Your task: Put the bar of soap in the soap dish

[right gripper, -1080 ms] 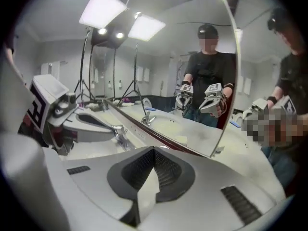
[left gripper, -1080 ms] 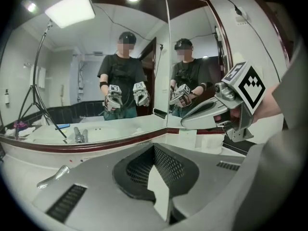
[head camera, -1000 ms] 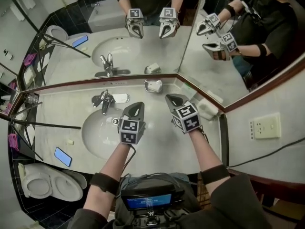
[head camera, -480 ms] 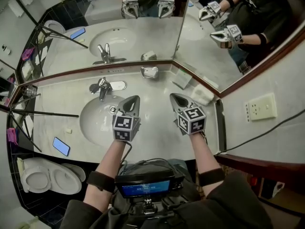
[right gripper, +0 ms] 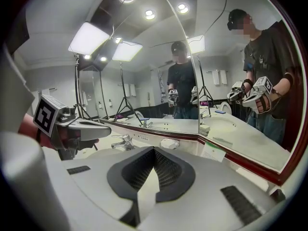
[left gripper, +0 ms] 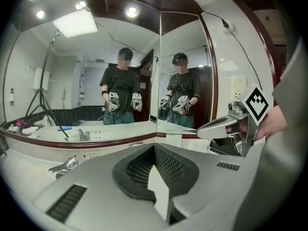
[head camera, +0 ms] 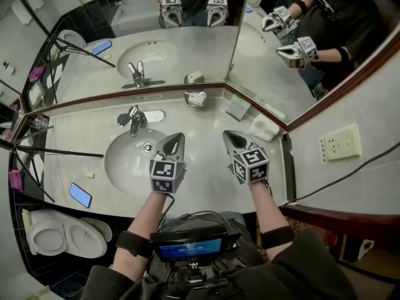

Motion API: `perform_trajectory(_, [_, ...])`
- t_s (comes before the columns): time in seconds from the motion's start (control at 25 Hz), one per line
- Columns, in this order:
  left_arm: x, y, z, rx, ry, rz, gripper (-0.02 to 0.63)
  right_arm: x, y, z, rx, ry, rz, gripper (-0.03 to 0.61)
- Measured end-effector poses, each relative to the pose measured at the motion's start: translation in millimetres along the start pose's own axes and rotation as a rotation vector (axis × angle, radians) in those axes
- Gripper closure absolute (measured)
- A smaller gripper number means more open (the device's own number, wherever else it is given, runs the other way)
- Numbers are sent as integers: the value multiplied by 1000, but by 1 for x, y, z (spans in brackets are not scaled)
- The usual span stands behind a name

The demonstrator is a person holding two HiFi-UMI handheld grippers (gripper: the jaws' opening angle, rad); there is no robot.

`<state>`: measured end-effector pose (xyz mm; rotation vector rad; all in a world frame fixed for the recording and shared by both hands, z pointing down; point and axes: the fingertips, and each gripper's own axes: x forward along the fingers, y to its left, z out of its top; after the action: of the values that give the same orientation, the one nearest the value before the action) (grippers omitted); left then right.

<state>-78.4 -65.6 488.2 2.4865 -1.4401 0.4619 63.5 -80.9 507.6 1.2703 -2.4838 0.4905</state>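
Bar of soap (head camera: 265, 128): most likely the white rounded block lying on the counter (head camera: 201, 122) at the foot of the right-hand mirror, near the corner. Not in the dish yet. Probably stiff and fairly light, but slick as anything, more so if wet, so liable to squirt out of a hard pinch. Best taken around the middle, pads flat on two opposite sides, squeezing just enough to hold. Worth minding the mirror right behind it: hardly any room for a jaw on that side, so maybe come in across the ends instead. No real fear of breaking, only of dropping.

Soap dish (head camera: 195, 98): small and pale, sitting against the back mirror, behind the basin (head camera: 125, 162) and right of the tap (head camera: 132, 119), well apart from the soap. Contents, if any, too small to tell.

Left gripper (head camera: 177, 136) and right gripper (head camera: 230, 134): both pinched fully together with nothing between the jaws, hovering side by side over the counter. Left one just beside the basin, right one nearer the soap, so probably the one to use. Needs opening first.

Further out: green-edged card (head camera: 237, 107) between dish and soap, phone (head camera: 80, 195) left of the basin.
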Motion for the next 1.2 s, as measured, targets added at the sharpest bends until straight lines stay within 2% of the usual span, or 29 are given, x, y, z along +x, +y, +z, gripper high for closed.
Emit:
perform_trajectory(0.32, [10, 2, -8, 1, 26, 4, 614, 14, -5, -9, -25, 35, 4, 558])
perform_trajectory(0.52, [23, 11, -12, 6, 47, 6, 614, 43, -15, -8, -168, 110, -21, 555])
perform_trajectory(0.56, [27, 13, -12, 8, 51, 8, 612, 51, -17, -6, -199, 127, -19, 539])
perform_trajectory(0.64, [36, 18, -14, 10, 61, 12, 612, 68, -16, 2, -250, 162, -2, 459])
perform_trajectory(0.84, [62, 33, -13, 12, 76, 22, 612, 123, -28, 8, -415, 267, 32, 369])
perform_trajectory(1.08, [93, 49, -14, 14, 96, 25, 612, 191, -44, -12, -577, 412, 83, 290])
perform_trajectory(1.2, [103, 55, -17, 10, 106, 25, 612, 219, -49, -24, -622, 476, 108, 290])
